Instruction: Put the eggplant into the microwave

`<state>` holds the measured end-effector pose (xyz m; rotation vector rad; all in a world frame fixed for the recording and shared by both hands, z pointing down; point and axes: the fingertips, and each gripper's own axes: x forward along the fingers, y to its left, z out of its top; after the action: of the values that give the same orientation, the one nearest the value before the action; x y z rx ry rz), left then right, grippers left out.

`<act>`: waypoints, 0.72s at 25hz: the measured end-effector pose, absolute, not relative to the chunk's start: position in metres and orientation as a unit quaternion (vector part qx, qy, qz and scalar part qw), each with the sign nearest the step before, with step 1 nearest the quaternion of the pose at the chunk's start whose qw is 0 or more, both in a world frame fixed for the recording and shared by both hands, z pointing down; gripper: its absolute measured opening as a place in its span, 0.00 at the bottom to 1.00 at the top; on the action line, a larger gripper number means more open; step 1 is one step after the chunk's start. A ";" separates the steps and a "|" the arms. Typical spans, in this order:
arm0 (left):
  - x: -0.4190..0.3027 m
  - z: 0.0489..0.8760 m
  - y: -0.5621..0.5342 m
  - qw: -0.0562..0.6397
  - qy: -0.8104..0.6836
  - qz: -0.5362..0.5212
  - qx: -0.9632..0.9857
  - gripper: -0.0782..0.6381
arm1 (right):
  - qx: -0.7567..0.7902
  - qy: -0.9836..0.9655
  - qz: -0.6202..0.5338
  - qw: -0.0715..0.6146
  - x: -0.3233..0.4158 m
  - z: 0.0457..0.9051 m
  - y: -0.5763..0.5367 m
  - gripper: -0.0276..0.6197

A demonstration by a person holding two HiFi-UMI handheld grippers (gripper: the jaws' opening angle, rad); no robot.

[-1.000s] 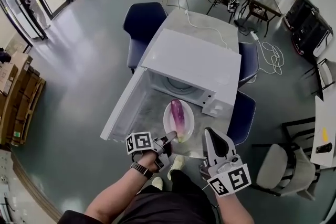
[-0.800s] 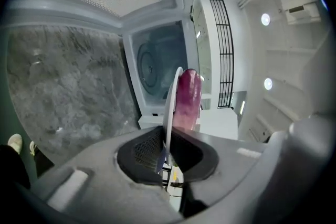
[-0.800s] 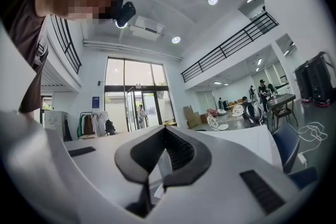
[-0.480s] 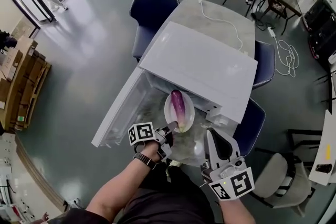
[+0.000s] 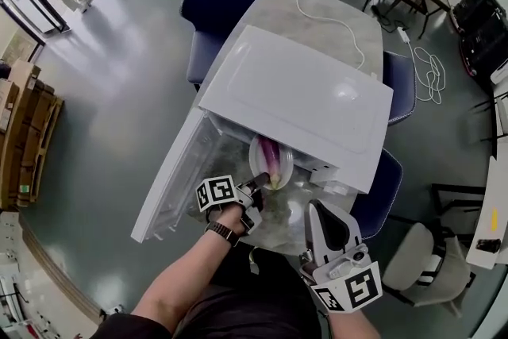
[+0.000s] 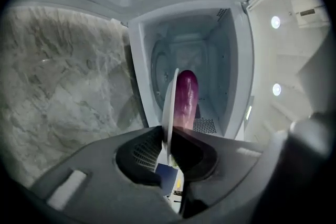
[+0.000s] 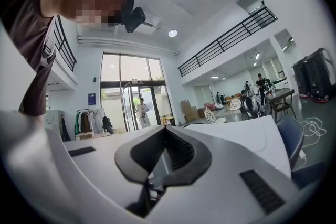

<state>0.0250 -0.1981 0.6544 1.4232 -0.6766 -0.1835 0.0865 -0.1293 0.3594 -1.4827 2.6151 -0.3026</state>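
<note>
Pinching the near rim of a plate (image 6: 170, 105), the left gripper (image 6: 169, 138) has its dark ribbed jaws pressed onto the thin white edge. The plate is round, smooth and glossy, seen edge-on in the left gripper view. On it lies the eggplant (image 6: 186, 94), a long, blunt-ended, shiny purple fruit that pales toward its near end. Plate and eggplant are at the mouth of the microwave (image 5: 302, 95): in the head view their far part is hidden under the oven's top, while the near part sticks out over the table's near edge strip.

The microwave is a boxy white shell with a flat, matte top. Its cavity is pale, with perforated panels, and its door (image 5: 171, 179) is swung wide toward the table's left edge. The right gripper (image 5: 319, 209), grey plastic with a marker cube, is held off the table's near right corner, its jaws closed together on nothing.

The table (image 5: 337, 8) has a long, grey, veined, stone-like top. The oven fills its near half and a white cable (image 5: 325, 16) snakes across the far half. Dark blue chairs (image 5: 218, 0) stand at its left and right edges. Around it spreads a glossy grey floor (image 5: 119, 91), with brown cardboard boxes (image 5: 28, 135) at the left. The right gripper view shows tall glass doors (image 7: 128, 97), white walls and a railed mezzanine.
</note>
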 end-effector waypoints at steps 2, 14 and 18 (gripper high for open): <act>0.026 0.659 -0.204 0.705 -0.302 -0.086 0.636 0.15 | -0.494 0.861 -0.102 0.059 0.085 0.364 -0.131 0.05; 0.031 0.678 -0.229 0.722 -0.300 -0.096 0.616 0.15 | -0.512 0.851 -0.102 0.061 0.084 0.374 -0.142 0.05; 0.031 0.680 -0.239 0.721 -0.305 -0.095 0.615 0.15 | -0.514 0.850 -0.100 0.063 0.086 0.372 -0.145 0.05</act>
<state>0.0306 -0.2386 0.6804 1.3578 -0.6734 -0.2102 0.0863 -0.1448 0.3721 -1.5526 2.5667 -0.3027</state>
